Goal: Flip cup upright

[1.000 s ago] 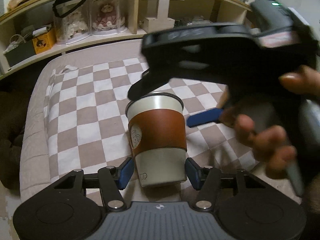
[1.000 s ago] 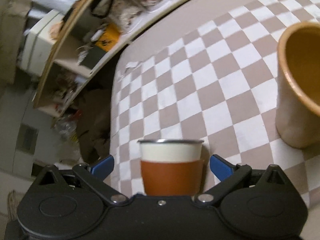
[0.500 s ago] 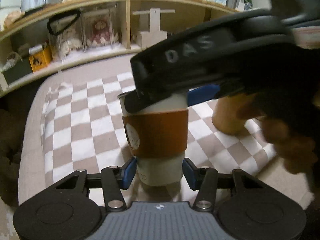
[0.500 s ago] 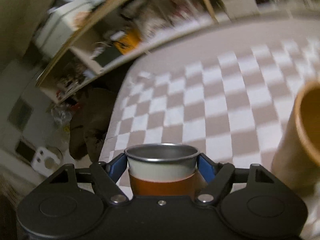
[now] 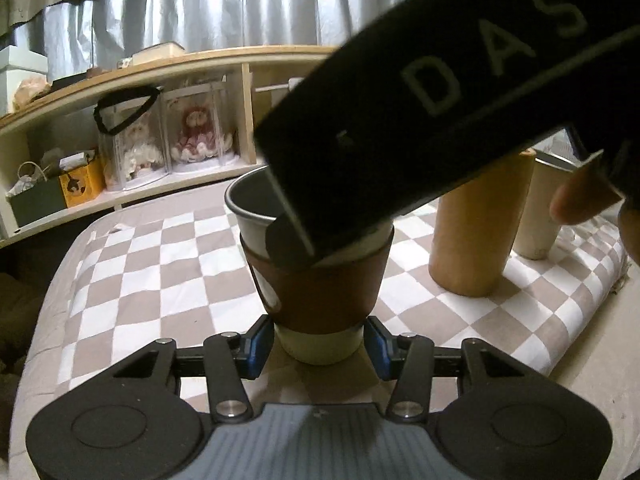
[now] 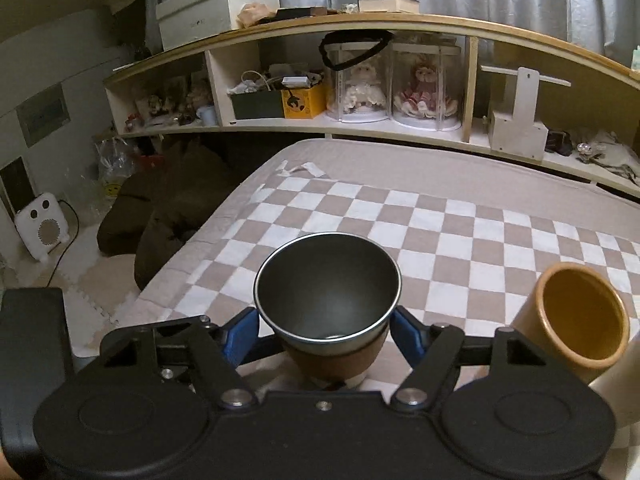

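Observation:
The cup (image 5: 320, 288) is white with a brown sleeve and a metal rim. It stands upright, mouth up, on the checkered cloth (image 5: 132, 280). My left gripper (image 5: 316, 342) has its blue pads against the cup's base on both sides. My right gripper (image 6: 326, 330) is shut on the cup just below the rim, and I look down into its dark inside (image 6: 326, 300). The right gripper's black body (image 5: 460, 92) crosses the top of the left wrist view and hides part of the rim.
A tall tan cup (image 5: 476, 228) stands upright to the right, with a cream cup (image 5: 540, 216) behind it. The tan cup also shows in the right wrist view (image 6: 576, 320). A wooden shelf (image 6: 360, 28) with dolls and boxes runs along the back. The cloth's right edge (image 5: 600, 300) drops off.
My right gripper closed on the cup's upper part and its view levelled out. The left gripper moved lower on the cup, near its base. The cup stays upright.

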`<act>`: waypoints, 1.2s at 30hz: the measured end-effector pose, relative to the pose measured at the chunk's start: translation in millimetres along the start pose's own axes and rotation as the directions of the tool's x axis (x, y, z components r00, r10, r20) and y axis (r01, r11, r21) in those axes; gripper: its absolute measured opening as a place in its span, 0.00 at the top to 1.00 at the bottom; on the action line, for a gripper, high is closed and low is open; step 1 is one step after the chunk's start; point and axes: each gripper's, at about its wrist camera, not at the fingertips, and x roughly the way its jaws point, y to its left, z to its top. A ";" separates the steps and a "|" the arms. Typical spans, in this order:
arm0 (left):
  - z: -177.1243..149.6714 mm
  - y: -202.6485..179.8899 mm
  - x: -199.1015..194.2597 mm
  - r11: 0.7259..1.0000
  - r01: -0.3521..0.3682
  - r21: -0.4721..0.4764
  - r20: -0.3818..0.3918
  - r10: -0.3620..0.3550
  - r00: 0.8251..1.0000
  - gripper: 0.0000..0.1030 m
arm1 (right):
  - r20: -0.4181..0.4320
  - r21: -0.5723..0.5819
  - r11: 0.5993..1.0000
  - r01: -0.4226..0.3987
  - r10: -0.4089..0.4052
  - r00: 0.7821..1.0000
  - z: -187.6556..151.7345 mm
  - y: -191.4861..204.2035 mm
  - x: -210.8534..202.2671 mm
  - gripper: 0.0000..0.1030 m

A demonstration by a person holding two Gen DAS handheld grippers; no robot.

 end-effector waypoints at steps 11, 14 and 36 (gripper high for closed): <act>16.9 7.2 -21.7 0.999 -0.028 -0.031 -0.056 0.026 0.998 0.22 | 0.035 -0.024 1.000 0.004 -0.003 0.999 -2.3 -0.8 -12.2 0.13; 29.6 6.2 -41.2 0.998 -0.051 -0.028 -0.066 0.049 0.997 0.19 | 0.048 -0.003 1.000 -0.008 0.008 0.999 -2.2 -5.7 -24.4 0.13; 62.9 -38.5 -170.8 0.938 -0.307 -0.160 -0.066 0.300 0.952 0.00 | 0.246 -0.019 1.000 0.022 -0.017 0.969 -39.4 -32.2 -149.7 0.00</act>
